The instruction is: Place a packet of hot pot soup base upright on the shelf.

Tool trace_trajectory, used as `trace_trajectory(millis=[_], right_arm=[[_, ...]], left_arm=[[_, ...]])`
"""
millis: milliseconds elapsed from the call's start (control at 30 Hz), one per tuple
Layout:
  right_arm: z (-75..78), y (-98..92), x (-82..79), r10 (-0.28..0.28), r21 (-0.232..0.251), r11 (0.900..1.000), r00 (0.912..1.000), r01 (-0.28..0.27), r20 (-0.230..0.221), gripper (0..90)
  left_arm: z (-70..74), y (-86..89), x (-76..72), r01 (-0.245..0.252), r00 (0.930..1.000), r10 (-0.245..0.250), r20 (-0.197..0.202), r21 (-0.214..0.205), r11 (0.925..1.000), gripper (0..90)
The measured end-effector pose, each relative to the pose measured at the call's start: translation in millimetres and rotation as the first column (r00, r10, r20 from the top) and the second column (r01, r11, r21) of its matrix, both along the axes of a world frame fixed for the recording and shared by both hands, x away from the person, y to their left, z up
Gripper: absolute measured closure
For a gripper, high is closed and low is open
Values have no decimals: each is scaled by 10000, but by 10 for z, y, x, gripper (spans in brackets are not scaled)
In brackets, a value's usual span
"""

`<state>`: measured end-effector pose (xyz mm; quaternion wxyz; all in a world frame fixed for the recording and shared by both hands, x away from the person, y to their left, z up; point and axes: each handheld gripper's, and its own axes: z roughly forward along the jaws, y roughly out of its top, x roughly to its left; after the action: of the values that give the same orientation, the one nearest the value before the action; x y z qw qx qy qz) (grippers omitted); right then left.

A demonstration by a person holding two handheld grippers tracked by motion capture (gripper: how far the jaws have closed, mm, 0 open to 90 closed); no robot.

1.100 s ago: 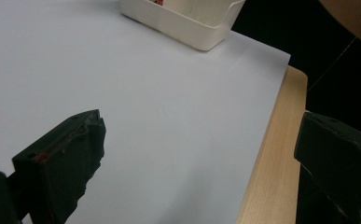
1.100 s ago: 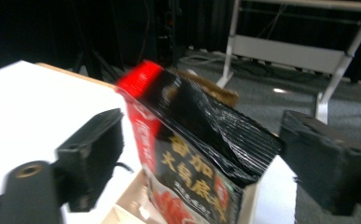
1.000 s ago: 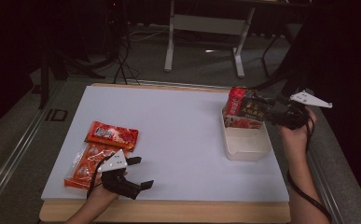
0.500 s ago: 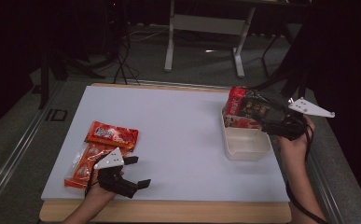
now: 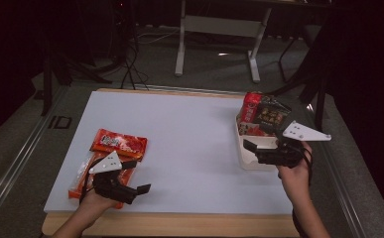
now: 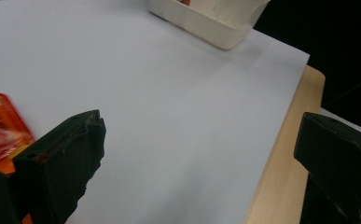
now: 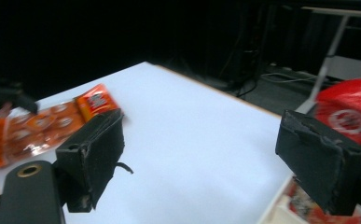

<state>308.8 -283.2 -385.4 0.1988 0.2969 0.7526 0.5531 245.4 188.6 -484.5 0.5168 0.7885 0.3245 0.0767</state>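
Near the worktop's (image 5: 189,144) front left corner, two flat orange-red plastic snack packets lie side by side: one glossy red packet (image 5: 119,143) farther in, one longer orange packet (image 5: 83,174) partly under the person's left hand. The left gripper (image 5: 139,187), black with a grey three-cornered plate, hovers just beside them near the front edge, its fingers (image 6: 61,158) released and spread wide over bare white worktop, holding nothing. Across the white surface, by the right edge, a shallow white rectangular plastic tray (image 5: 251,159) holds a red-and-black snack bag (image 5: 263,115) standing up at its far end. The right gripper (image 5: 251,148) hangs over the tray's near end, its fingers (image 7: 96,149) likewise released and empty, pointing toward the worktop's left side.
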Motion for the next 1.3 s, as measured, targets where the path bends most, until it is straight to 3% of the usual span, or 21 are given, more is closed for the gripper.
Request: trace_trajectory(millis=[300, 467, 633, 733, 800, 967, 1067, 1133, 1167, 1233, 1300], right_arm=[[-158, 139, -170, 269, -419, 9988, 9996, -266, 51, 149], [-227, 179, -247, 406, -409, 9983, 9992, -406, -11, 140], [-254, 194, -317, 596, -304, 9977, 9982, -599, -107, 134], [-263, 197, -360, 738, -242, 9970, 9973, -739, -56, 134], [-272, 195, -385, 737, -246, 9970, 9973, -736, 27, 134], [-296, 192, -425, 755, -199, 9969, 9971, -755, -41, 134], [-328, 209, -446, 872, -223, 9959, 9961, -874, -102, 134], [-347, 217, -453, 973, -240, 9949, 9952, -976, -135, 134], [-358, 220, -454, 997, -227, 9947, 9949, -999, -120, 134], [-366, 209, -443, 1031, -180, 9945, 9946, -1033, -152, 134], [-364, 189, -438, 933, -151, 9955, 9955, -935, -140, 136]], left_arm=[[-28, 240, 3, -612, 9978, 623, -212, 496, 9969, 21], [-49, 385, 0, -1088, 9935, 1109, -276, 686, 9917, 42], [-66, 555, 7, -1639, 9857, 1667, -228, 937, 9820, 83], [-76, 662, 21, -2040, 9780, 2075, -224, 1067, 9731, 153], [-76, 747, 21, -2395, 9702, 2422, -69, 1247, 9629, 211], [-78, 924, 30, -2738, 9611, 2762, 1, 1336, 9525, 485], [-106, 1010, 34, -3231, 9447, 3280, 36, 1835, 9284, 569], [-152, 1069, 37, -3597, 9303, 3667, 116, 2259, 9053, 603], [-171, 1092, 41, -3633, 9284, 3712, 152, 2462, 8986, 627], [-233, 1150, 50, -3945, 9137, 4054, 291, 3038, 8672, 645], [-293, 1230, 46, -4099, 9048, 4252, 219, 3151, 8560, 699]])
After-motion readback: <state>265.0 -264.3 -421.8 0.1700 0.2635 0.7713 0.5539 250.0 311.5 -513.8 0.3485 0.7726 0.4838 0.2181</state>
